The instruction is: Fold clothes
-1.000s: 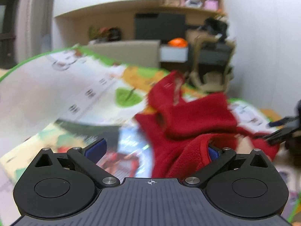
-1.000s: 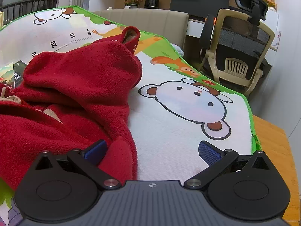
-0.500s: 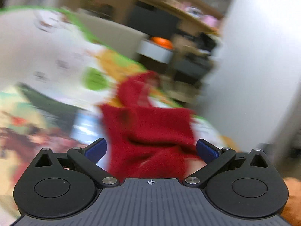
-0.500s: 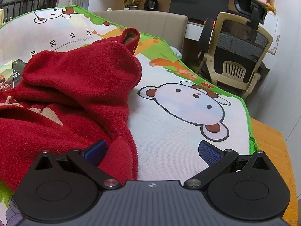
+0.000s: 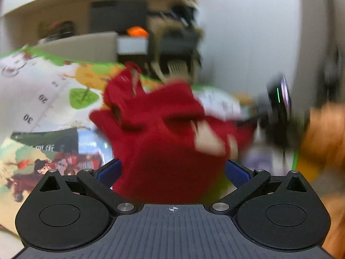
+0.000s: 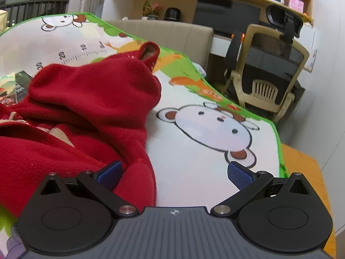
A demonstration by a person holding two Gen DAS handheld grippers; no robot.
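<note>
A red fleece garment (image 5: 163, 133) lies crumpled on a cartoon play mat (image 5: 43, 90). In the blurred left wrist view my left gripper (image 5: 172, 172) is open, its blue pads either side of the red fleece, which fills the gap between them. In the right wrist view the garment (image 6: 90, 99) lies at the left, with a bear-ear hood tip at the far end. My right gripper (image 6: 174, 172) is open; a fold of the hem lies between its pads near the left one. The right gripper body shows blurred in the left wrist view (image 5: 278, 116).
The mat (image 6: 204, 151) covers a wooden table (image 6: 306, 164) whose bare edge shows at right. Beyond stand a beige bench back (image 6: 172, 34), an office chair (image 6: 271, 69), a dark monitor and shelves. An orange-sleeved arm (image 5: 323, 133) is at the left wrist view's right edge.
The left gripper has swung and moved in over the red garment, which now fills its open gap. The right gripper has barely moved and stays open at the hem.
</note>
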